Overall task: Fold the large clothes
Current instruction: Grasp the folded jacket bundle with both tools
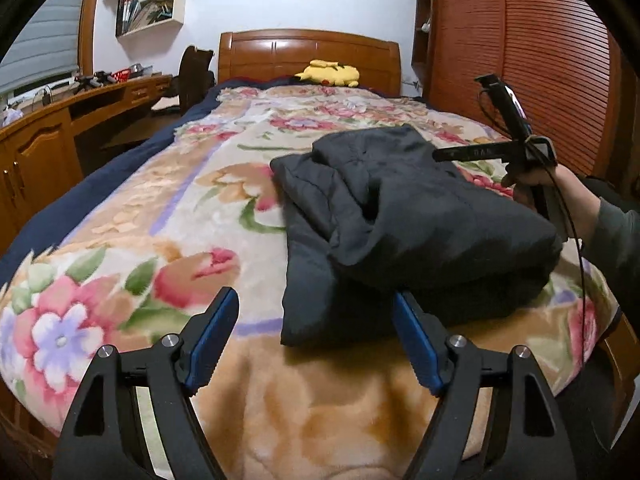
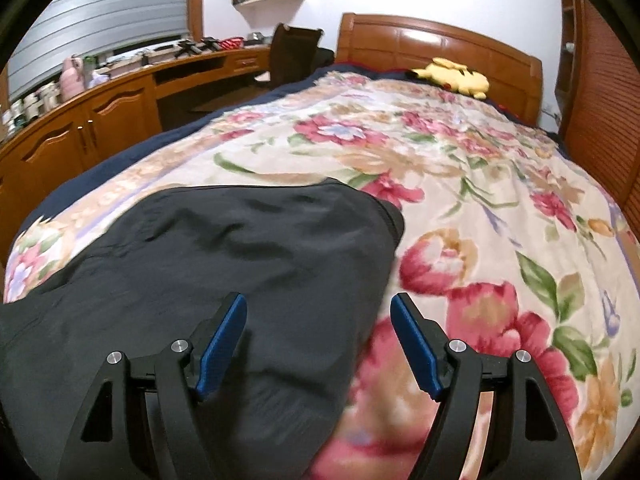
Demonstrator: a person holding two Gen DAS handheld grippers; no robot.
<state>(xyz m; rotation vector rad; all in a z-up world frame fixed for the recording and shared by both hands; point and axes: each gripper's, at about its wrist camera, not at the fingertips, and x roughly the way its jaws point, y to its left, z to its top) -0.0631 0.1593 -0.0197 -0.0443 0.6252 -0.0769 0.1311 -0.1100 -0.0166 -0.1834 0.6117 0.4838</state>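
Lying folded on floral blanket, dark jacket, both tongs spread empty, left view alone shows right hand.

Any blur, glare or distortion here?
Left wrist: strong fisheye bending, glare on the headboard, slight smear on the jacket. Right wrist: same bending, motion blur on the blanket near the right claw, wall blown out.
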